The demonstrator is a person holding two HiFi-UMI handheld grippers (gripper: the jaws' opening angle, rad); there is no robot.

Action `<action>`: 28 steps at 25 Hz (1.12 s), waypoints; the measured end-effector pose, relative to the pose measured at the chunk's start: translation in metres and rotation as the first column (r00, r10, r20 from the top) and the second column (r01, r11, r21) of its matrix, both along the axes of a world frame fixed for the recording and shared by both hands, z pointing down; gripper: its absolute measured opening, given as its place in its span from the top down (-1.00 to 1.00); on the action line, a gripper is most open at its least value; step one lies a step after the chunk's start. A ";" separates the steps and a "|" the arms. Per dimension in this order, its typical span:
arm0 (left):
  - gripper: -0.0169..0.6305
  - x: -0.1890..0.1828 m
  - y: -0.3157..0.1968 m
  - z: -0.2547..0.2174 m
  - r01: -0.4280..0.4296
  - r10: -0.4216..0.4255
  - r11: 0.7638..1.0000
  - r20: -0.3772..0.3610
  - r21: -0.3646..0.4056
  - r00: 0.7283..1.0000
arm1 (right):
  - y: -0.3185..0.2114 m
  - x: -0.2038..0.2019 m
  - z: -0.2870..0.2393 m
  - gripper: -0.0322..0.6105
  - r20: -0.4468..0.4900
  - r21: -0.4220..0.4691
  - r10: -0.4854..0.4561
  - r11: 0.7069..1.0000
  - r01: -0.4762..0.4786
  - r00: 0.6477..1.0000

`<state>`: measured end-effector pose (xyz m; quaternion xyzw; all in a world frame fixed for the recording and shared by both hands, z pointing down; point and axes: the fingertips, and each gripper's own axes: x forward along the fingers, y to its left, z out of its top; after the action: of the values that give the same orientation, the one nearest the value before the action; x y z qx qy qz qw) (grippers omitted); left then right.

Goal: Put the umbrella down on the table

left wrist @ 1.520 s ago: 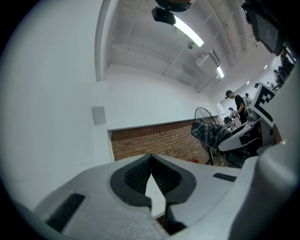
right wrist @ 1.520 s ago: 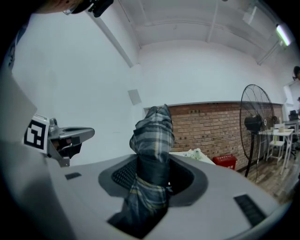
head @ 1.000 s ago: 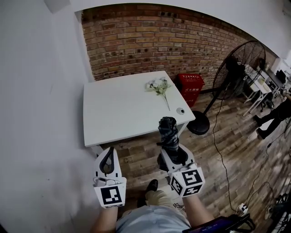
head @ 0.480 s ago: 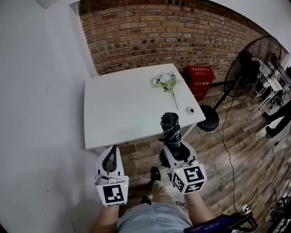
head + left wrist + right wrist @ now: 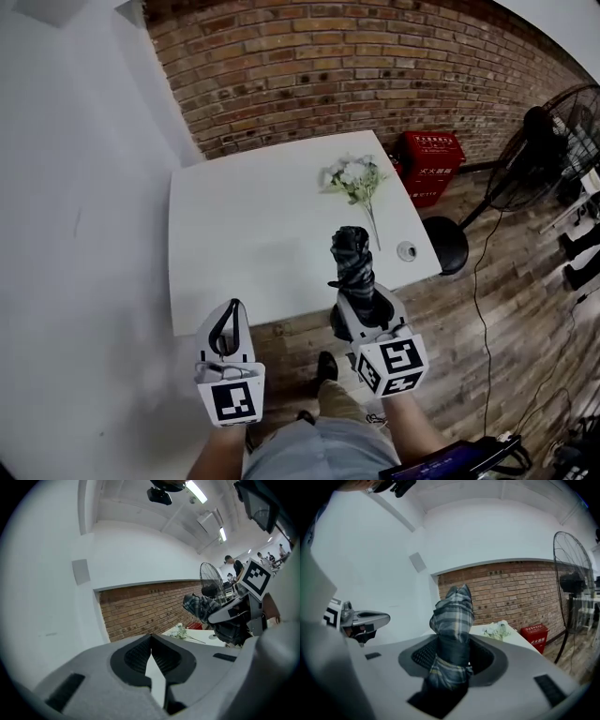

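Two tools are held side by side just short of the near edge of the white desk [image 5: 253, 234]. The right tool [image 5: 364, 298] is clamped on a folded plaid umbrella [image 5: 352, 255], which is gripped around its lower part. The umbrella is pointed past the jaws toward 12 o'clock and held in the air, its free end seen against the near right part of the desk. The left tool [image 5: 232, 305], at 9 o'clock of the right one, is closed, with its jaw tips together and nothing between them. A bunch of white flowers [image 5: 356, 178] is laid on the desk at 12 o'clock of the umbrella. A red box [image 5: 433, 164] is seen at 3 o'clock of the flowers, against the brick wall [image 5: 328, 66].
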<state>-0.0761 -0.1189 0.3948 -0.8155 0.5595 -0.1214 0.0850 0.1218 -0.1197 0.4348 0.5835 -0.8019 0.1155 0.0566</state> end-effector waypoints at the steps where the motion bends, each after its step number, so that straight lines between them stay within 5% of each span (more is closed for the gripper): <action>1: 0.92 0.002 -0.009 -0.001 0.006 -0.006 1.000 0.004 -0.001 1.000 | -0.009 0.003 0.000 0.34 0.002 -0.001 -0.003 1.000 0.003 1.000; 15: 0.92 0.035 -0.088 -0.027 0.073 -0.076 0.995 0.053 0.062 0.996 | -0.106 0.039 -0.013 0.34 0.033 0.032 -0.056 0.998 0.055 0.998; 28: 0.92 -0.008 -0.103 -0.064 0.236 -0.241 0.959 0.010 0.159 0.970 | -0.171 0.021 -0.093 0.34 0.004 0.199 -0.141 0.970 0.138 0.990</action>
<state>-0.0843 -0.2217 0.3310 -0.7309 0.6603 -0.0985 0.1419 0.1427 -0.2906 0.3423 0.5273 -0.8489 0.0361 -0.0009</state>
